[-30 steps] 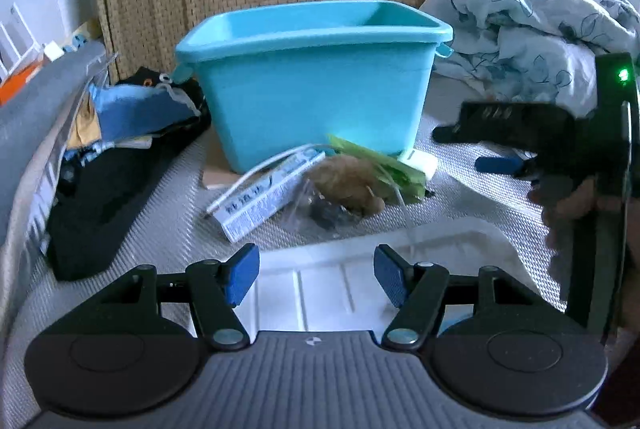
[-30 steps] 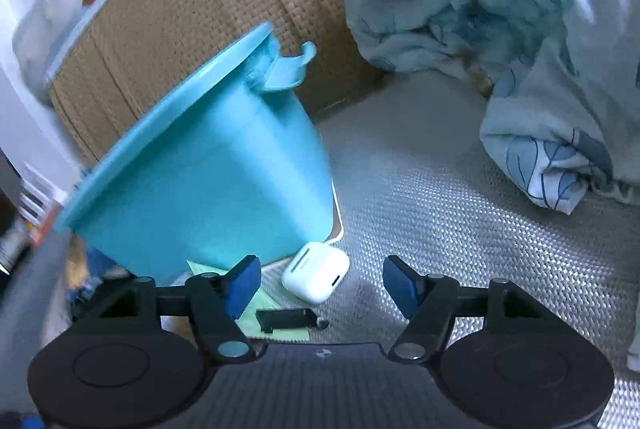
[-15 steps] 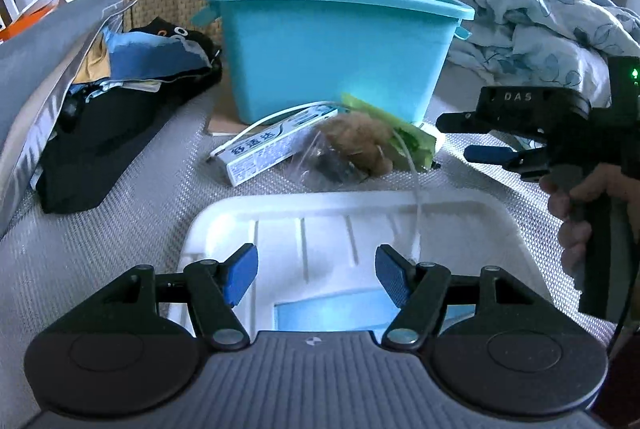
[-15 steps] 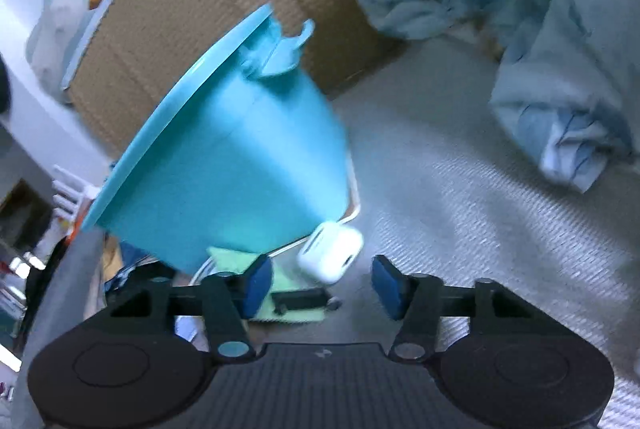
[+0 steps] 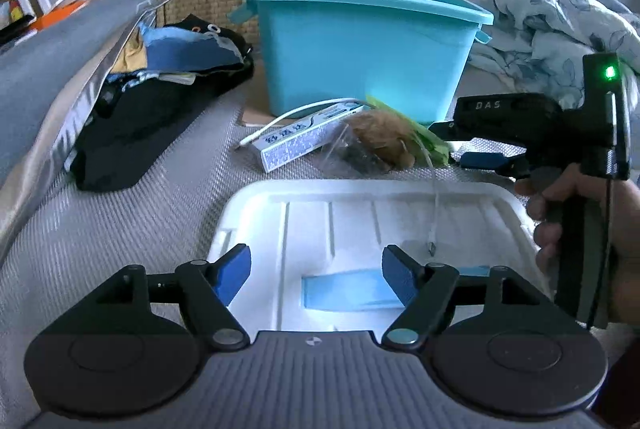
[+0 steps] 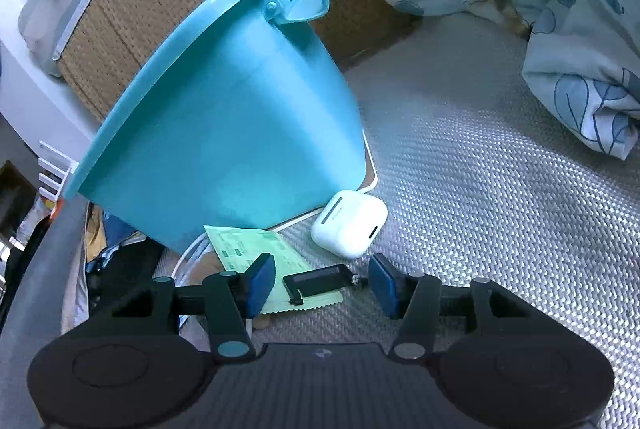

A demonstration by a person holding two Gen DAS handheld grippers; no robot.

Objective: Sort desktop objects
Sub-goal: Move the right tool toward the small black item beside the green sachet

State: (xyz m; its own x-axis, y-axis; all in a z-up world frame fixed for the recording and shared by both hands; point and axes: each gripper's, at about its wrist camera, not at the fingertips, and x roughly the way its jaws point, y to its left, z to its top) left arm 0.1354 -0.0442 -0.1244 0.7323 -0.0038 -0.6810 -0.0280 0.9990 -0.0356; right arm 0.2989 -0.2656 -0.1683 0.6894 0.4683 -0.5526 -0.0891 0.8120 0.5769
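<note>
We judged the sort barely started. Our left gripper [image 5: 316, 279] hung over the white foam tray [image 5: 500, 205], jaws apart & opening, nothing btwn them; only a blue flat item [image 5: 344, 293] lay in the tray, plus a cable end [image 5: 432, 247] dangling in. Our right gripper [image 6: 322, 285] was part-open, pads touching nothing, w/ a small black clip [image 6: 318, 279] on the green packet [image 6: 248, 245] btwn the jaws. Still loose by the teal bin [image 5: 360, 41]: earbud case [image 6: 350, 223], white box [image 5: 304, 141], bagged brown thing [image 5: 380, 145]. Bin's inside wasn't visible, so can't tell what's in it.
</note>
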